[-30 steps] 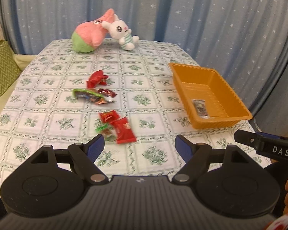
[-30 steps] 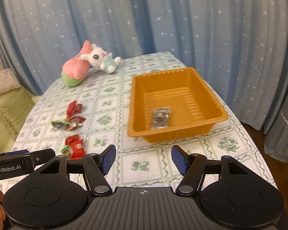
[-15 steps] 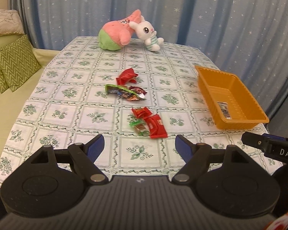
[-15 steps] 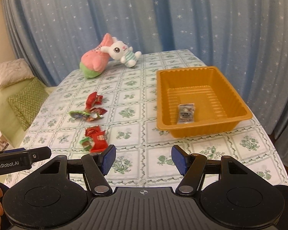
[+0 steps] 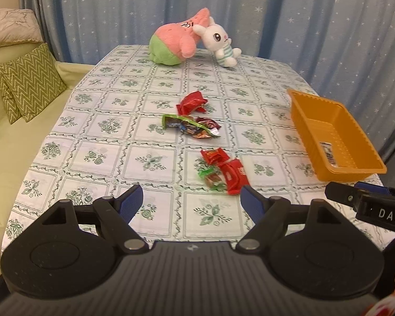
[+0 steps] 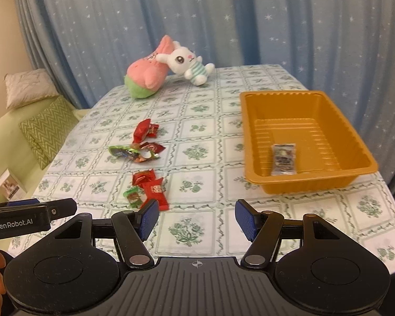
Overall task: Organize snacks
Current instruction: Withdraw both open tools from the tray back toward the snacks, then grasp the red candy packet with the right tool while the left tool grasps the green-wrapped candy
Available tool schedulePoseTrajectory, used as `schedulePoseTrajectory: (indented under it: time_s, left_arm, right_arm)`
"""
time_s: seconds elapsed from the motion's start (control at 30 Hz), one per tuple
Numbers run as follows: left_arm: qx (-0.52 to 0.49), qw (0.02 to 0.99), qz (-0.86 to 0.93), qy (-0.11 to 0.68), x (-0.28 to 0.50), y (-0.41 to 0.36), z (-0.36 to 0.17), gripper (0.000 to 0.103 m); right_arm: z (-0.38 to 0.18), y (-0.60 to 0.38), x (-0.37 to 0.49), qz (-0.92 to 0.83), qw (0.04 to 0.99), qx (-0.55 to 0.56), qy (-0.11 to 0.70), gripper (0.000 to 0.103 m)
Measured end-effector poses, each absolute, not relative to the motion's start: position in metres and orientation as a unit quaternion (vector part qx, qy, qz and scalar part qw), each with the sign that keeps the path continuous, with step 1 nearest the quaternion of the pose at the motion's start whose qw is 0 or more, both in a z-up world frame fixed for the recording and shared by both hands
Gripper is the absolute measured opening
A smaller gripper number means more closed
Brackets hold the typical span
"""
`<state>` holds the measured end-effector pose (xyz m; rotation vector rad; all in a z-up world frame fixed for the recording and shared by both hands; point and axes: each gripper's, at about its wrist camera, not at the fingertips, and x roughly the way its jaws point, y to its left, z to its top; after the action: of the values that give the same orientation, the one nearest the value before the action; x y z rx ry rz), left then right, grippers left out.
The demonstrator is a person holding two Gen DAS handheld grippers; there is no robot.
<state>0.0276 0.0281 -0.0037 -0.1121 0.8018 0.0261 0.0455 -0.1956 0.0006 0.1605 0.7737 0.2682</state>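
Note:
Several wrapped snacks lie mid-table: a crumpled red wrapper (image 5: 191, 102) (image 6: 144, 130) farthest back, a green and brown pair (image 5: 191, 126) (image 6: 135, 152) in the middle, and a red and green cluster (image 5: 222, 171) (image 6: 147, 188) nearest me. An orange tray (image 5: 337, 167) (image 6: 252, 137) at the right holds one small silver packet (image 6: 283, 159) (image 5: 328, 153). My left gripper (image 5: 189, 202) stands open and empty just short of the nearest cluster. My right gripper (image 6: 196, 217) is open and empty too, between that cluster and the tray.
A pink and green plush (image 5: 172, 39) (image 6: 147, 76) and a white rabbit plush (image 5: 220, 40) (image 6: 188, 64) lie at the table's far end. A green sofa with zigzag cushions (image 5: 30, 84) (image 6: 46, 129) runs along the left. Blue starred curtains hang behind.
Both views have swung: the snacks and tray sit further right in each frame than a second ago, and the sofa has come into sight. Both grippers stay open and empty.

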Motion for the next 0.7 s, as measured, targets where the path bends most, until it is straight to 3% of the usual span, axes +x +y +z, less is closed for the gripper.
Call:
schedulePoseTrajectory:
  time_s: [0.7]
  left_arm:
    - [-0.072,0.907,0.039,0.412,0.082,0.055,-0.038,0.079]
  right_arm:
    - [-0.048,-0.145,0.111,0.197,0.894,0.052,0.399,0.064]
